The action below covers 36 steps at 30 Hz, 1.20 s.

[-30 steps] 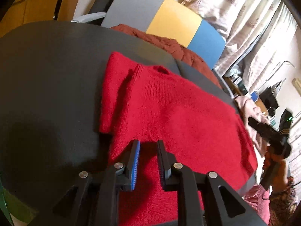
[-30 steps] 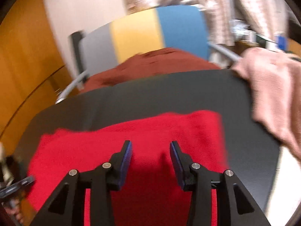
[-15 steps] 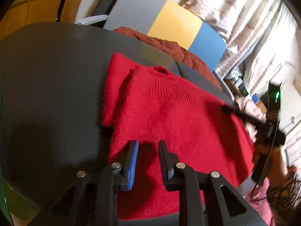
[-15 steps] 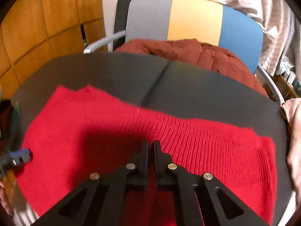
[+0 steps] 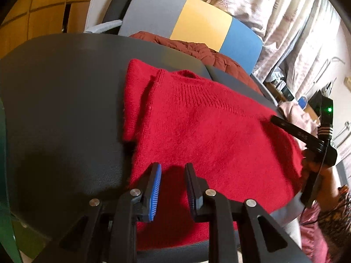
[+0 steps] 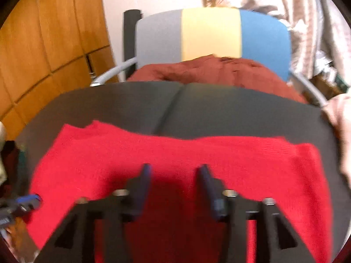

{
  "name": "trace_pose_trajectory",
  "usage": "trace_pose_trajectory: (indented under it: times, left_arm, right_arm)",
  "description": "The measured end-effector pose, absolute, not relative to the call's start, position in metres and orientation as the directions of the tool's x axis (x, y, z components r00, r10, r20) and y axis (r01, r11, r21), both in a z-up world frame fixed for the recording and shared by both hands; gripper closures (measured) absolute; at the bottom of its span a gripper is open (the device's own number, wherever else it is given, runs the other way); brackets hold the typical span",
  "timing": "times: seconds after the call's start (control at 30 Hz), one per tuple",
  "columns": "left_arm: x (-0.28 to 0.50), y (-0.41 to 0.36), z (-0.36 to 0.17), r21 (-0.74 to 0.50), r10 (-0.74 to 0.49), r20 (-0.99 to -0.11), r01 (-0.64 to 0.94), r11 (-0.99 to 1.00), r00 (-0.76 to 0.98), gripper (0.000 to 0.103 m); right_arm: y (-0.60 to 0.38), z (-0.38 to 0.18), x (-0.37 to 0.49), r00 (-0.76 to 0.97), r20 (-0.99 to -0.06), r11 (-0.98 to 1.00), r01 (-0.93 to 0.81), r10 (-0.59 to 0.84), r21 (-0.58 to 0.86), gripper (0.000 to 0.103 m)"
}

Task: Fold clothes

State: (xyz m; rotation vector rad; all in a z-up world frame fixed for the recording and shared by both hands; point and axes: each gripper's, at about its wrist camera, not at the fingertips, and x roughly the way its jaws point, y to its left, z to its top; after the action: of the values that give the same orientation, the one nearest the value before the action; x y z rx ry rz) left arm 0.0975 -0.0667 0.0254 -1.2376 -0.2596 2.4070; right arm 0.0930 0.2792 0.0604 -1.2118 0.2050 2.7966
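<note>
Both hand-held tools hover low over the work with nothing between their fingers. Nearest in the left wrist view, the left gripper [image 5: 173, 188] stands with a narrow gap between its jaws, gripping nothing, just above the near part of the red sweater [image 5: 208, 135]. In the right wrist view the right gripper [image 6: 175, 186] is spread wider, also empty, above the middle of the same garment; that view is blurred, so whether its tips touch the knit cannot be told.

Under and beyond both tools the red sweater lies spread on the dark table [image 5: 61, 109], its near edge reaching the table's near rim. At its left end a narrow strip of knit, probably a sleeve, lies doubled in beside the neck opening, and the garment reads as a broad rectangle. Judging by that, the folding looks partly done: the sides appear tucked in, while the long body remains to be doubled over into a compact stack.

Farther back, a rust-coloured jacket [image 6: 208, 72] is heaped on a chair [image 6: 210, 35] with a grey, yellow and blue back, and a pale pink garment [image 6: 340, 131] drapes over the table's right edge.
</note>
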Motion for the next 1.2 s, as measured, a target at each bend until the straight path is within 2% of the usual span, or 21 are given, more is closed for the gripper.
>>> trace_pose_trajectory:
  times: [0.27, 0.3, 0.37, 0.4, 0.43, 0.53, 0.57, 0.63, 0.67, 0.7, 0.8, 0.9, 1.03, 1.2]
  left_arm:
    - [0.112, -0.068, 0.031, -0.246, 0.397, -0.748, -0.334, -0.910, -0.532, 0.082]
    - [0.115, -0.068, 0.033, -0.245, 0.398, -0.744, -0.334, -0.910, -0.537, 0.082]
    - [0.119, -0.067, 0.038, -0.286, 0.429, -0.724, -0.332, -0.899, -0.539, 0.082]
    - [0.121, -0.067, 0.040, -0.317, 0.457, -0.709, -0.335, -0.887, -0.537, 0.082]
    - [0.123, -0.064, 0.043, -0.338, 0.476, -0.696, -0.340, -0.878, -0.537, 0.082]
    - [0.130, -0.046, 0.052, -0.353, 0.524, -0.665, -0.394, -0.849, -0.533, 0.082]
    - [0.131, -0.039, 0.054, -0.348, 0.537, -0.662, -0.420, -0.838, -0.523, 0.082]
    - [0.136, -0.023, 0.058, -0.344, 0.566, -0.655, -0.469, -0.813, -0.501, 0.082]
    - [0.139, -0.013, 0.060, -0.354, 0.595, -0.649, -0.503, -0.788, -0.475, 0.082]
    - [0.142, -0.002, 0.061, -0.364, 0.622, -0.644, -0.538, -0.761, -0.445, 0.082]
    - [0.153, 0.036, 0.062, -0.334, 0.660, -0.649, -0.637, -0.695, -0.379, 0.082]
    - [0.162, 0.073, 0.053, -0.231, 0.609, -0.700, -0.689, -0.687, -0.372, 0.082]
    - [0.160, 0.093, 0.029, -0.175, 0.544, -0.743, -0.672, -0.720, -0.390, 0.081]
    - [0.153, 0.085, 0.021, -0.267, 0.586, -0.729, -0.641, -0.720, -0.354, 0.080]
  right_arm:
    - [0.366, 0.062, 0.157, -0.656, -0.751, -0.936, -0.306, 0.074, 0.175, 0.045]
    - [0.380, 0.062, 0.167, -0.668, -0.741, -0.917, -0.330, 0.060, 0.224, 0.043]
    - [0.402, 0.063, 0.182, -0.686, -0.727, -0.890, -0.351, 0.033, 0.291, 0.032]
    - [0.407, 0.062, 0.185, -0.683, -0.730, -0.889, -0.353, 0.032, 0.291, 0.023]
    - [0.413, 0.061, 0.187, -0.680, -0.733, -0.889, -0.355, 0.032, 0.290, 0.018]
    - [0.426, 0.054, 0.190, -0.660, -0.751, -0.884, -0.369, 0.033, 0.286, 0.017]
    - [0.429, 0.050, 0.189, -0.662, -0.750, -0.876, -0.363, 0.004, 0.316, 0.019]
    - [0.433, 0.043, 0.185, -0.674, -0.734, -0.854, -0.331, -0.084, 0.401, 0.033]
    - [0.433, 0.041, 0.184, -0.674, -0.733, -0.852, -0.324, -0.098, 0.412, 0.036]
    - [0.431, 0.039, 0.184, -0.673, -0.733, -0.852, -0.322, -0.100, 0.412, 0.043]
    - [0.424, 0.037, 0.181, -0.668, -0.741, -0.861, -0.338, -0.064, 0.379, 0.051]
    - [0.427, 0.035, 0.180, -0.660, -0.750, -0.845, -0.373, -0.048, 0.383, 0.069]
    - [0.433, 0.033, 0.179, -0.656, -0.752, -0.815, -0.401, -0.065, 0.419, 0.080]
    - [0.432, 0.046, 0.180, -0.691, -0.709, -0.768, -0.374, -0.143, 0.520, 0.085]
